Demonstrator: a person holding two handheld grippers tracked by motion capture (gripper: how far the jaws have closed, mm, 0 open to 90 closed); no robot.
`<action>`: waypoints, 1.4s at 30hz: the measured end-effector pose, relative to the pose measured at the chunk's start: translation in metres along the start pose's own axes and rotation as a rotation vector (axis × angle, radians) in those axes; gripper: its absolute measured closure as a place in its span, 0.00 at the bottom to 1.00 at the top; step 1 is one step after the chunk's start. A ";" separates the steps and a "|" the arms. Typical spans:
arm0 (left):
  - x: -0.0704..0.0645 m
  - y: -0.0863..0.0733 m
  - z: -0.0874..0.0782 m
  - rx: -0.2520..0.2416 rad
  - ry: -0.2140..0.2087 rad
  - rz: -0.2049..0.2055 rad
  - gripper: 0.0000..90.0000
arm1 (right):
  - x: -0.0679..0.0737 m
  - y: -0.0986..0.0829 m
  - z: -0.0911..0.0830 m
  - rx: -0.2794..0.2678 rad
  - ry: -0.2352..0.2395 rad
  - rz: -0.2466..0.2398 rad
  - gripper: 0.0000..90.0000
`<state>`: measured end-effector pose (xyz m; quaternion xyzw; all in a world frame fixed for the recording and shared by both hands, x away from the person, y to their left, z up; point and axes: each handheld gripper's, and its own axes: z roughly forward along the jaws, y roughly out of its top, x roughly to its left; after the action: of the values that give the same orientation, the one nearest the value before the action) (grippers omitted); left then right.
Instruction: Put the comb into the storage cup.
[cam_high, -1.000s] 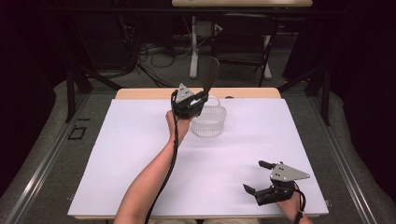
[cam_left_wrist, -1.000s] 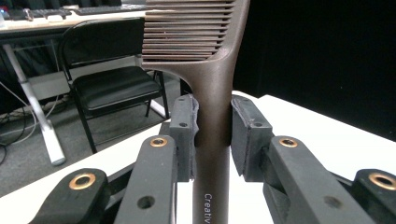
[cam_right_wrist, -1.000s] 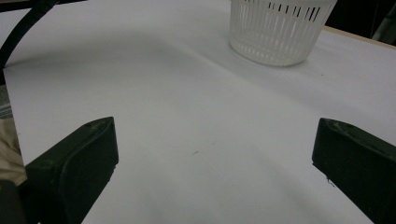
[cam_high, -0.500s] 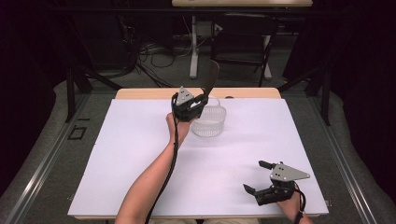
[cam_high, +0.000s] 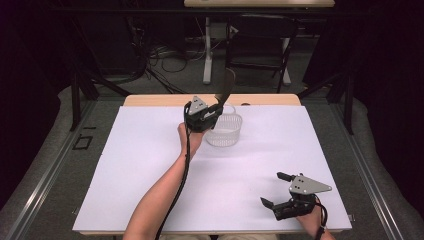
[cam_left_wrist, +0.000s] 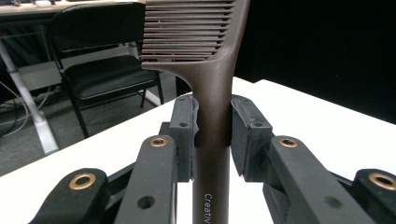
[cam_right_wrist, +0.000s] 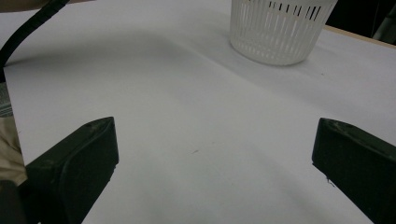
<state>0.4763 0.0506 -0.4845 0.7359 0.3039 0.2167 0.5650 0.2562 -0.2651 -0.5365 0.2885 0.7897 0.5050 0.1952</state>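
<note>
A dark brown comb (cam_high: 224, 91) stands upright in my left gripper (cam_high: 214, 109), which is shut on its handle (cam_left_wrist: 213, 126) just left of a white slotted basket (cam_high: 225, 131) at the table's far middle. The comb's teeth (cam_left_wrist: 187, 29) rise above the jaws in the left gripper view. My right gripper (cam_high: 276, 189) rests open near the front right edge of the table, with nothing between its fingers (cam_right_wrist: 70, 168). The basket (cam_right_wrist: 280, 28) lies ahead of it in the right gripper view.
A white sheet (cam_high: 150, 165) covers the table. The left gripper's cable (cam_high: 182, 170) trails along the forearm. A black folding chair (cam_high: 260, 45) and desk legs stand beyond the far edge.
The left gripper with the comb has lifted a little and tilted the comb more upright beside the basket. The right gripper has not moved.
</note>
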 end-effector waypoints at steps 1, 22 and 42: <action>0.000 -0.001 0.000 0.003 0.005 -0.004 0.80 | 0.000 0.000 0.000 0.002 0.000 0.000 0.00; 0.002 -0.007 0.002 0.048 -0.036 0.001 0.80 | 0.000 0.000 0.000 0.003 -0.001 0.001 0.00; 0.003 -0.011 0.009 0.108 -0.077 0.033 0.80 | 0.000 0.000 0.000 0.005 -0.001 0.001 0.00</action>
<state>0.4821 0.0478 -0.4973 0.7780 0.2812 0.1808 0.5319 0.2562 -0.2650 -0.5365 0.2895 0.7907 0.5030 0.1947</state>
